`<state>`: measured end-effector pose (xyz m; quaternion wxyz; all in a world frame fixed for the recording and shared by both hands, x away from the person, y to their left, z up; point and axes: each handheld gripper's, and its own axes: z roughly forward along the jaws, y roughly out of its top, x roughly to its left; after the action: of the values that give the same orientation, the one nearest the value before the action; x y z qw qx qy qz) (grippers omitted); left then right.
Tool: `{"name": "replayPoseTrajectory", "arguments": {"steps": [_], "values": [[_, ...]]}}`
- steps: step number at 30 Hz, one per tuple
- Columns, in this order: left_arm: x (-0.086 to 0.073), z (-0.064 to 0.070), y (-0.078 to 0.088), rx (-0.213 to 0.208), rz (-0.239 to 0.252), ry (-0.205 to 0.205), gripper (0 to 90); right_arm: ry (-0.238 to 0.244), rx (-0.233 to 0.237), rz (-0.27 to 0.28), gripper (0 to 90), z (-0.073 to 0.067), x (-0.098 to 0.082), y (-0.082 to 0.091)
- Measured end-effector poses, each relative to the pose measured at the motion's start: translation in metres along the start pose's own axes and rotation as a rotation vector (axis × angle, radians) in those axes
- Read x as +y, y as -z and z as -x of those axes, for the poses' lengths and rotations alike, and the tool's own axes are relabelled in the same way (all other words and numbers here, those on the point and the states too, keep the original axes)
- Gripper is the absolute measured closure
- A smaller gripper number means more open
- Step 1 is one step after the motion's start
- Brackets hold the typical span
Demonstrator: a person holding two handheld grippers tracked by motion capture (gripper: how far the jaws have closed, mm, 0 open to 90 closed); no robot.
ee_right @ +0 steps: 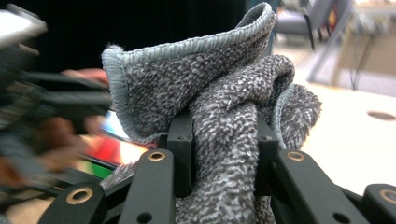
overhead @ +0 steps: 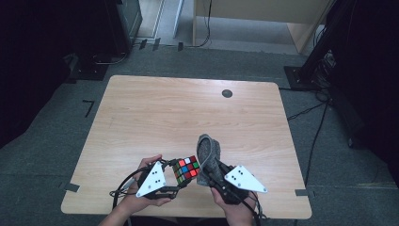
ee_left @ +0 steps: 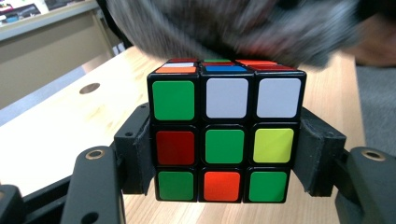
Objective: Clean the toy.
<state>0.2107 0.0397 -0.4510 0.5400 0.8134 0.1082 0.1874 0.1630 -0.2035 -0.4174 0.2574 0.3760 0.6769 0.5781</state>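
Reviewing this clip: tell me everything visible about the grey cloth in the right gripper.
The grey cloth is a fuzzy, terry-like towel with a stitched lighter hem along its edges. It is bunched and folded, pinched between the closed jaws of the right gripper, its folds rising above them. In the high view it is held off the wooden table, right beside the Rubik's cube clamped in the left gripper. In the left gripper view it hangs blurred just over the cube's top; contact is unclear.

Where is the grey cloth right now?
The grey cloth is pinched in the right gripper, at the table's near edge in the high view, just right of the cube.
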Motion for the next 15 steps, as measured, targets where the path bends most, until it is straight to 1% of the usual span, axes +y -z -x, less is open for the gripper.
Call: {"name": "replayPoseTrajectory", "arguments": {"steps": [1,2,3,4,5,6,7,8,9,10,12,13,15], "values": [[-0.001,0.001,-0.001,0.001,-0.005,0.000,34.1,0.020,0.022,0.015,69.0,-0.005,0.002,0.000],[0.000,0.001,-0.002,0.000,-0.002,0.003,34.1,0.048,0.057,0.022,68.8,-0.015,0.004,0.000],[0.000,0.002,-0.001,-0.004,0.002,-0.001,34.1,0.067,0.073,0.020,68.7,-0.021,0.005,-0.001],[0.001,0.003,0.000,-0.006,0.009,-0.006,34.1,0.086,0.081,0.002,68.5,-0.026,0.004,-0.004],[0.002,0.003,0.001,-0.001,0.006,-0.010,34.0,0.096,0.080,-0.020,68.1,-0.028,0.002,-0.006],[0.002,0.004,0.001,0.007,0.002,-0.018,34.0,0.096,0.080,-0.013,68.1,-0.027,0.000,-0.008],[0.002,0.003,0.001,0.005,0.002,-0.016,34.1,0.076,0.078,-0.008,68.2,-0.022,-0.002,-0.008],[0.001,0.001,0.003,0.004,0.009,-0.011,34.0,0.049,0.060,-0.022,68.3,-0.016,-0.003,-0.008],[0.001,0.000,0.004,0.006,0.022,-0.001,34.1,0.021,0.015,-0.036,68.5,-0.007,-0.004,-0.007],[0.002,-0.003,0.006,0.008,0.031,0.011,34.1,0.003,-0.025,-0.045,68.5,0.002,-0.006,-0.006],[0.002,-0.008,0.009,0.010,0.049,0.039,34.1,-0.021,-0.105,-0.069,68.4,0.020,-0.012,-0.006],[0.001,-0.011,0.010,0.013,0.055,0.052,34.0,-0.036,-0.129,-0.097,68.2,0.028,-0.017,-0.008],[0.000,-0.015,0.012,0.016,0.068,0.080,34.1,-0.048,-0.175,-0.163,67.8,0.042,-0.028,-0.014]]}}
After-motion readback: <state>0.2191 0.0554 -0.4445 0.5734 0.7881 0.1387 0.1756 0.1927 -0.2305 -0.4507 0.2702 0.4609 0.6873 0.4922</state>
